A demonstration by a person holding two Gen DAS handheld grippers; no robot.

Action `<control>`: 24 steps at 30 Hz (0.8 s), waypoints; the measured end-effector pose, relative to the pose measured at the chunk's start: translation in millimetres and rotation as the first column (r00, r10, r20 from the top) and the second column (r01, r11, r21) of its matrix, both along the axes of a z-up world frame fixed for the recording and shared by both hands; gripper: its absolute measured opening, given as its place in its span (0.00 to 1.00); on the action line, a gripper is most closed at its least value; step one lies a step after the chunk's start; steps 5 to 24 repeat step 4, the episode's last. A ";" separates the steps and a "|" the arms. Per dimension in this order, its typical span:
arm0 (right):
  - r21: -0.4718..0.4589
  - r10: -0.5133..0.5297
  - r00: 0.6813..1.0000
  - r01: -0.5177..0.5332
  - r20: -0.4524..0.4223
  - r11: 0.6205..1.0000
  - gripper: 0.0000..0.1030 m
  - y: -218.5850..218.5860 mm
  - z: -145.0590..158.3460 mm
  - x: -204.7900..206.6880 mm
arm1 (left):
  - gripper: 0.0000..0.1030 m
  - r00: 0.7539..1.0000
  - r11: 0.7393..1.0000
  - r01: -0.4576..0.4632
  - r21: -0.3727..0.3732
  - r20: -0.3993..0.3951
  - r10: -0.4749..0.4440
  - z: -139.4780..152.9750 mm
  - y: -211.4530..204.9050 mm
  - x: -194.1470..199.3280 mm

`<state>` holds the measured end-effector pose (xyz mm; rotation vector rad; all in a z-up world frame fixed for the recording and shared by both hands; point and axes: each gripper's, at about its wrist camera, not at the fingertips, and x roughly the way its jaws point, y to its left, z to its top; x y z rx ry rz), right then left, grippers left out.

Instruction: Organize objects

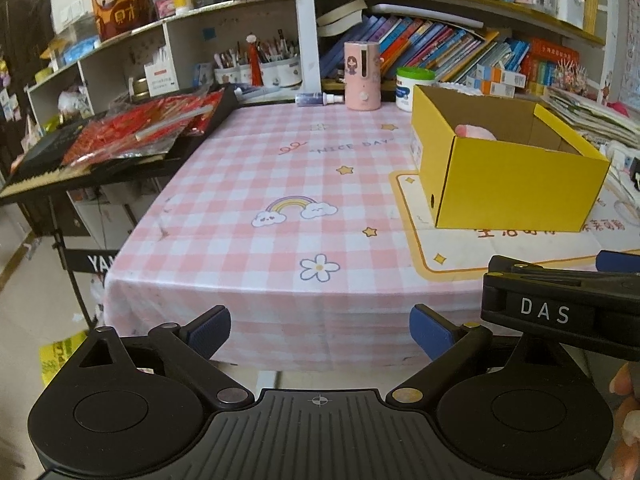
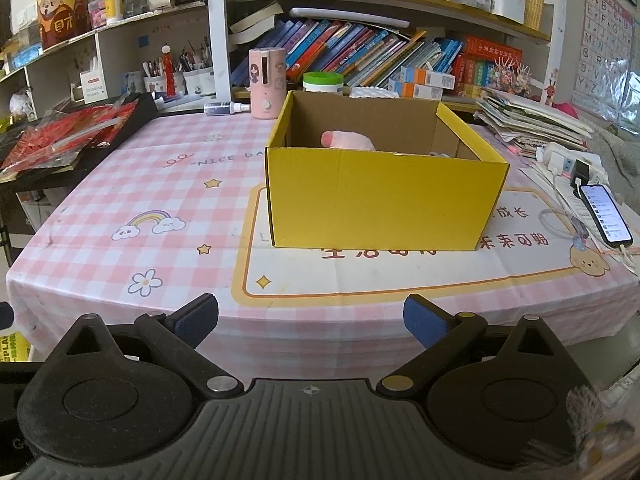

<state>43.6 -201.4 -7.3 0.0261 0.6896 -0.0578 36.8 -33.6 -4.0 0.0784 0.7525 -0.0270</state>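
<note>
An open yellow cardboard box (image 2: 384, 200) stands on a white mat on the pink checked table (image 2: 120, 184); it also shows in the left wrist view (image 1: 516, 188). A pink soft object (image 2: 347, 140) lies inside it, mostly hidden by the wall, and shows in the left wrist view (image 1: 476, 131). My left gripper (image 1: 320, 334) is open and empty, held off the table's front edge. My right gripper (image 2: 311, 320) is open and empty, in front of the box and off the front edge. Its body shows at the right of the left wrist view (image 1: 560, 312).
A pink cylinder device (image 2: 267, 82), a small bottle (image 2: 226, 107) and a green-lidded white jar (image 2: 323, 81) stand at the table's back. A phone (image 2: 606, 214) with cables lies at the right. A keyboard with red packets (image 1: 120, 136) is at the left. Bookshelves (image 2: 380, 52) stand behind.
</note>
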 end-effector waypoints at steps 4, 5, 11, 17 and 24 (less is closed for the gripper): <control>0.001 -0.001 1.000 0.001 0.000 1.000 0.98 -1.6 0.5 1.2 | 0.95 1.000 1.000 0.003 0.006 -0.009 -0.003 -0.3 -2.8 2.3; 0.001 -0.001 1.000 0.001 0.000 1.000 0.98 -1.6 0.5 1.2 | 0.95 1.000 1.000 0.003 0.006 -0.009 -0.003 -0.3 -2.8 2.3; 0.001 -0.001 1.000 0.001 0.000 1.000 0.98 -1.6 0.5 1.2 | 0.95 1.000 1.000 0.003 0.006 -0.009 -0.003 -0.3 -2.8 2.3; 0.001 -0.001 1.000 0.001 0.000 1.000 0.98 -1.6 0.5 1.2 | 0.95 1.000 1.000 0.003 0.006 -0.009 -0.003 -0.3 -2.8 2.3; 0.001 -0.001 1.000 0.001 0.000 1.000 0.98 -1.6 0.5 1.2 | 0.95 1.000 1.000 0.003 0.006 -0.009 -0.003 -0.3 -2.8 2.3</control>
